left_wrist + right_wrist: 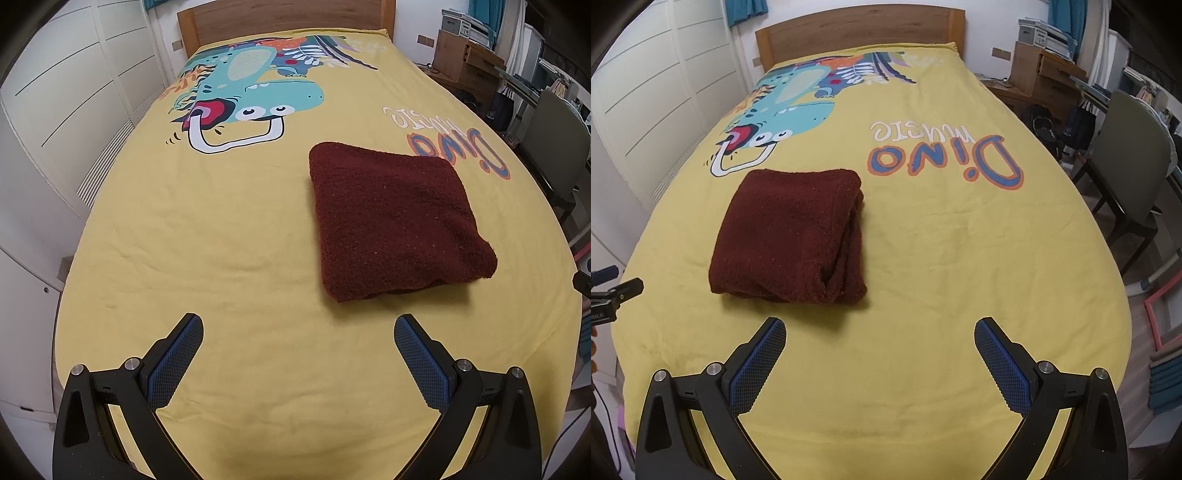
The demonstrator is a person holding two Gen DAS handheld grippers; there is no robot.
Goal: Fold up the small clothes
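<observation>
A dark red fuzzy garment [395,221] lies folded into a compact square on the yellow bedspread [221,240]. It also shows in the right wrist view [790,236], with its layered fold edges facing right and front. My left gripper [298,325] is open and empty, held above the bed just short of the garment and left of it. My right gripper [880,328] is open and empty, near the garment's front right corner. The left gripper's tips [617,290] show at the left edge of the right wrist view.
The bedspread [942,258] has a dinosaur print [251,96] and "Dino music" lettering [945,155]. A wooden headboard [280,18] stands at the far end. White wardrobe doors [66,92] line the left. A chair [1126,166], desk and bags stand to the right.
</observation>
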